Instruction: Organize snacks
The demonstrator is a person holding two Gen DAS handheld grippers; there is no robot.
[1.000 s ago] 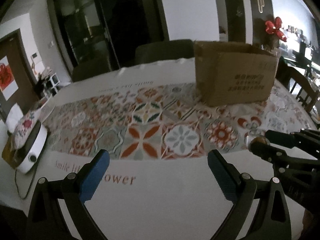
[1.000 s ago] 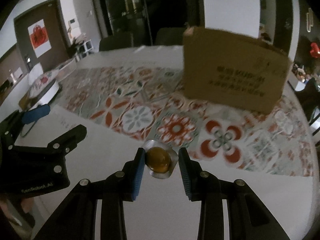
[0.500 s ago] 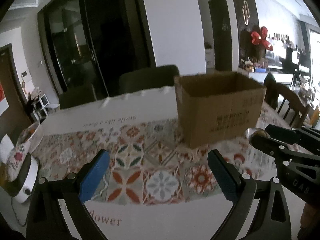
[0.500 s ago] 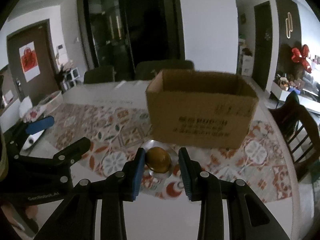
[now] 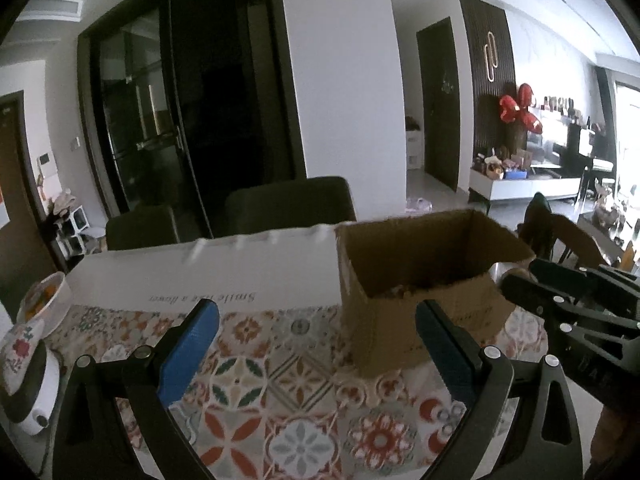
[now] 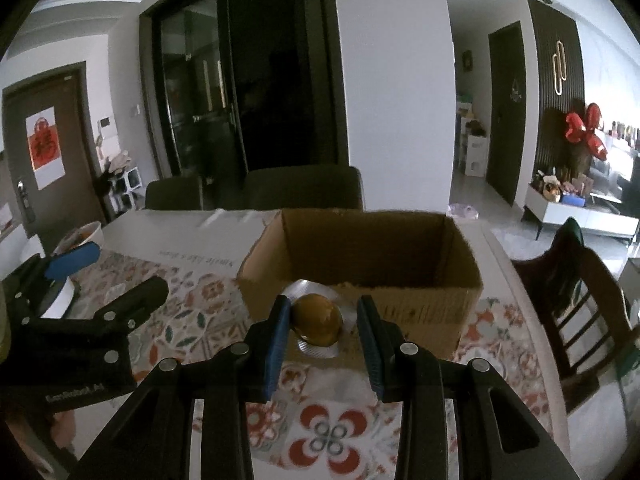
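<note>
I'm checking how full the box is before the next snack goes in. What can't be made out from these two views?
- Cardboard box contents: right wrist view, near wall hides the floor; left wrist view shows only an unclear sliver inside.
- Print on the box: left wrist view, blocked by the left claw; otherwise blurred.
- Snack in the right claw: no label readable.

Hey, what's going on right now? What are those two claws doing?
Right gripper shut on foil-cupped snack, raised before open cardboard box. Left gripper open, empty. Nothing in the way.
</note>
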